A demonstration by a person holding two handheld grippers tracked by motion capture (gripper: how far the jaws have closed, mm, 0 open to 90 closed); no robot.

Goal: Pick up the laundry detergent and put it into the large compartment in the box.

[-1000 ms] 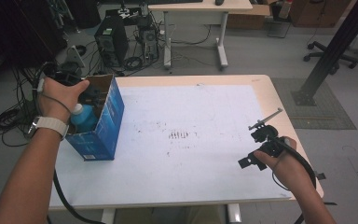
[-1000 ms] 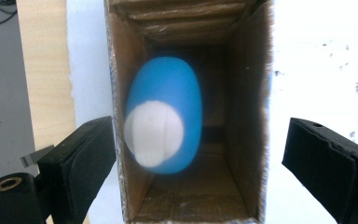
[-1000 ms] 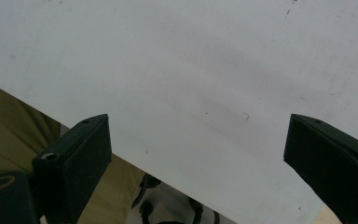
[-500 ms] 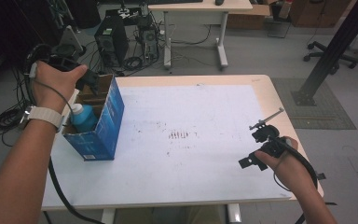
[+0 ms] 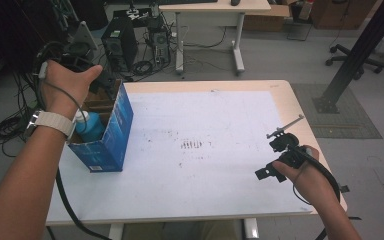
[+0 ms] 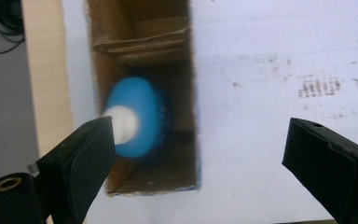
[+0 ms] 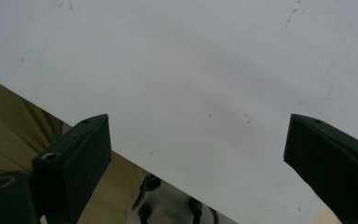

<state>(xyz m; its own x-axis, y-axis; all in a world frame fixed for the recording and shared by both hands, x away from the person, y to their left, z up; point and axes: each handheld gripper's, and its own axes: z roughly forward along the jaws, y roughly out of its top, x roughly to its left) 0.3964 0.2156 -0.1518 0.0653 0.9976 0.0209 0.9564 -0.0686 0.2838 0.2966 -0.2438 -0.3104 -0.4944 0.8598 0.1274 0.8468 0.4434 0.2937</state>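
Observation:
A blue cardboard box (image 5: 111, 137) stands open-topped at the table's left edge. Inside it sits a blue bottle (image 5: 89, 127) with a white cap. My left gripper (image 5: 106, 84) hangs above the box's far end, open and holding nothing. Its own view looks straight down into the box (image 6: 140, 42), where the blue bottle (image 6: 144, 109) and its white cap (image 6: 123, 123) lie blurred below the wide-apart jaws of the left gripper (image 6: 196, 154). My right gripper (image 5: 273, 158) hovers low over the table's near right corner, open and empty. In its own view, the right gripper (image 7: 198, 154) faces the bare white surface.
A white sheet (image 5: 205, 115) covers the tabletop, with small dark ink marks (image 5: 192, 145) at its middle. Behind the table are a computer tower (image 5: 120, 42), cables (image 5: 2, 127) on the floor and a second desk (image 5: 215, 7). A black post (image 5: 360, 55) stands to the right.
My left hand has lifted up and back from the box top, away from the bottle, which stays inside. The right gripper has not moved.

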